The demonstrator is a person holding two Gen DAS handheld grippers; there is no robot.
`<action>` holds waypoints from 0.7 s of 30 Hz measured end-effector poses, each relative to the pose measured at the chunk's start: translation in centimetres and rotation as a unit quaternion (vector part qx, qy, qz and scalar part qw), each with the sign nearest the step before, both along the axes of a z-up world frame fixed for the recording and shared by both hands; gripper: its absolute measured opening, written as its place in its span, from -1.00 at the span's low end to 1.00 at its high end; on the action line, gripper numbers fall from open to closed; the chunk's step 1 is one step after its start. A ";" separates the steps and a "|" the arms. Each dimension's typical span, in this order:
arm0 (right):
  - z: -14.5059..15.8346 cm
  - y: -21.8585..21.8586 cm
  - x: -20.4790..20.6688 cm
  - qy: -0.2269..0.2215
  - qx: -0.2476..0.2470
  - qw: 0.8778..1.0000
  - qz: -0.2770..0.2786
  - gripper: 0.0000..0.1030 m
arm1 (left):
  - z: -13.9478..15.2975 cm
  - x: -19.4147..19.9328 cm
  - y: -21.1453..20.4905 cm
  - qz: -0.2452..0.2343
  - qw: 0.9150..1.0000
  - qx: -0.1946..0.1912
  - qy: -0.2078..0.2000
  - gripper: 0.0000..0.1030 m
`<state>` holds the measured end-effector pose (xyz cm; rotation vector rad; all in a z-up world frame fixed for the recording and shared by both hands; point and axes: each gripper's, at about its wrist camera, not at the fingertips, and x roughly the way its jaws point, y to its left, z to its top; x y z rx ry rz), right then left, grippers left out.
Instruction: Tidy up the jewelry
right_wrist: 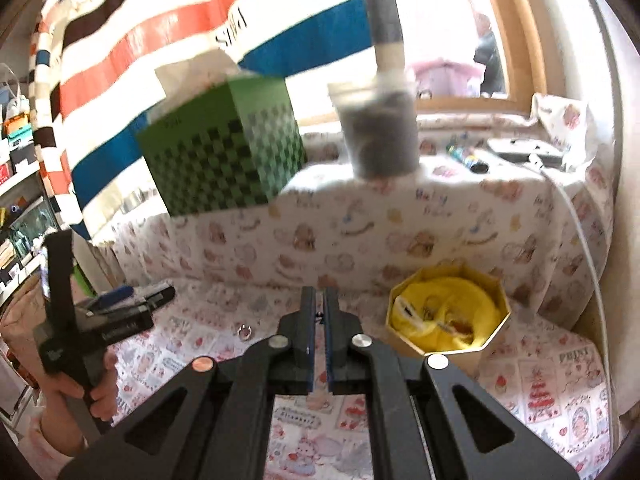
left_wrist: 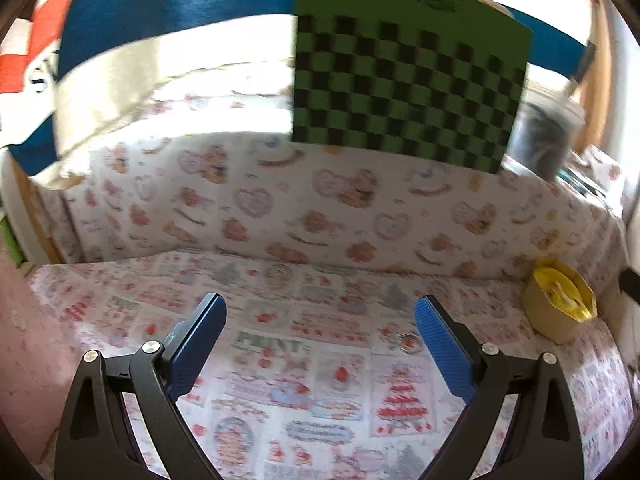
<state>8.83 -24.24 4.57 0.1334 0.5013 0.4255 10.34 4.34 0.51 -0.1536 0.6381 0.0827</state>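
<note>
Jewelry: one ring [left_wrist: 409, 341] lies just beside the wide-spread left gripper [left_wrist: 320, 312]. One octagonal box [right_wrist: 448, 312] sits right of the right gripper [right_wrist: 319, 300], pinched nearly closed on a tiny dark item [right_wrist: 319, 316].

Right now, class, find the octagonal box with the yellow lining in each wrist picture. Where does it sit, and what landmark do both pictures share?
Left wrist: octagonal box at the far right edge, on the patterned cloth.
Right wrist: octagonal box right of centre, beside the right gripper.
Shared landmark: green checkered box.
</note>
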 end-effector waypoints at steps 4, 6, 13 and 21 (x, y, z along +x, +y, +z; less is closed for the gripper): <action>0.5 -1.3 -0.4 -0.009 0.029 1.000 -0.006 -0.94 | -0.4 1.0 -1.6 -0.054 0.998 -0.010 0.027 0.49; 0.6 -1.8 -0.6 -0.010 0.038 0.999 -0.007 -0.94 | -0.6 2.0 -2.4 -0.077 0.995 -0.018 0.053 0.38; 0.4 -1.6 -0.8 -0.016 0.015 0.999 -0.024 -0.94 | -2.4 6.2 -4.4 -0.070 0.984 -0.040 0.162 -0.07; 0.1 -2.3 -0.3 -0.012 0.008 0.999 -0.047 -0.94 | -4.5 8.8 -6.2 -0.079 0.972 -0.034 0.221 -0.32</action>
